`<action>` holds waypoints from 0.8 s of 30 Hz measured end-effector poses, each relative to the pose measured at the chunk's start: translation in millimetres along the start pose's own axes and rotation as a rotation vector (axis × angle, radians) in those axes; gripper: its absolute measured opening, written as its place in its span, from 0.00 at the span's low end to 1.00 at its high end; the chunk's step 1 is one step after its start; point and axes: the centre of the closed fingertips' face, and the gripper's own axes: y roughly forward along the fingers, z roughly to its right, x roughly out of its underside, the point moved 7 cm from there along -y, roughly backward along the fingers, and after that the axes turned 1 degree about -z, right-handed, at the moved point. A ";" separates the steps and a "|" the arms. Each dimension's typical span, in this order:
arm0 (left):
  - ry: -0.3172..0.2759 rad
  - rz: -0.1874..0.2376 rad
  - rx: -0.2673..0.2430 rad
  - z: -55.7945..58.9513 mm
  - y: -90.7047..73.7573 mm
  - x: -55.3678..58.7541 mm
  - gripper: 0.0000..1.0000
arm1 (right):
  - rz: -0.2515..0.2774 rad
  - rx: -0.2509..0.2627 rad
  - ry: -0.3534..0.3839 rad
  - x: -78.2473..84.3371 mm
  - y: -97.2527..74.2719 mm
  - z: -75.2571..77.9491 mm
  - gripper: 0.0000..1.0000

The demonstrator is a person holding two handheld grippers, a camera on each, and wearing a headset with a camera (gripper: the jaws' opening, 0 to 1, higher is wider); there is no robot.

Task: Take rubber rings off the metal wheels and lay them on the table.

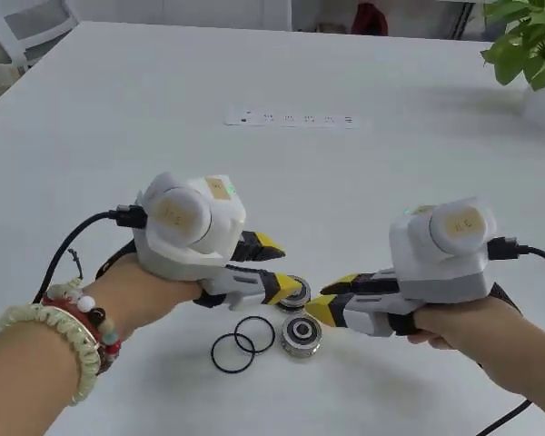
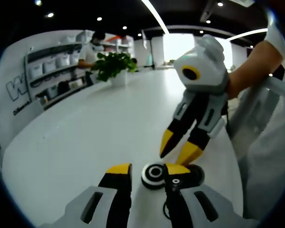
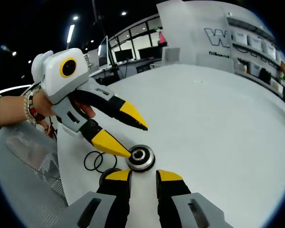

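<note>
The left gripper is being held with its jaws spread wide, the lower one touching a metal wheel that lies flat on the white table. The right gripper is being held just beside it, slightly parted and grasping nothing. A second wheel and two overlapping rubber rings are being seen on the tabletop nearby. A power strip and a potted plant are being shown farther back, with shelves and ceiling lights beyond.
</note>
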 end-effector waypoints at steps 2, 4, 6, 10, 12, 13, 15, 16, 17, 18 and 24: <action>0.003 -0.006 0.003 0.1 0.6 1.4 0.27 | 0.004 -0.004 -0.017 -1.3 1.3 0.6 0.16; -0.005 -0.005 0.003 0.0 1.3 1.8 0.26 | 0.006 -0.005 -0.014 -1.0 1.0 1.8 0.16; -0.010 -0.005 0.007 -0.2 2.5 2.1 0.26 | 0.008 -0.006 -0.002 -0.7 1.1 3.1 0.17; -0.009 -0.011 0.012 0.4 4.8 3.8 0.26 | 0.012 -0.022 -0.011 -0.6 1.9 1.3 0.18; -0.008 -0.018 0.017 1.2 5.4 5.4 0.26 | 0.006 -0.034 -0.019 -0.4 2.5 -1.4 0.19; -0.009 -0.020 0.017 1.2 5.6 6.2 0.25 | 0.003 -0.032 -0.028 -0.3 3.1 -2.1 0.21; -0.010 -0.022 0.019 1.0 6.0 7.1 0.25 | 0.002 -0.034 -0.039 -0.1 3.6 -2.7 0.24; -0.010 -0.024 0.019 0.8 6.2 7.7 0.25 | -0.001 -0.037 -0.038 0.5 3.6 -2.9 0.25; -0.010 -0.026 0.017 0.9 6.2 8.1 0.24 | -0.003 -0.038 -0.039 0.6 3.6 -3.1 0.25; -0.009 -0.026 0.017 0.9 6.2 8.1 0.24 | -0.004 -0.033 -0.042 0.8 3.7 -2.7 0.25; -0.015 -0.028 0.022 1.2 7.4 9.1 0.21 | 0.024 -0.031 -0.017 -0.6 5.4 -4.0 0.26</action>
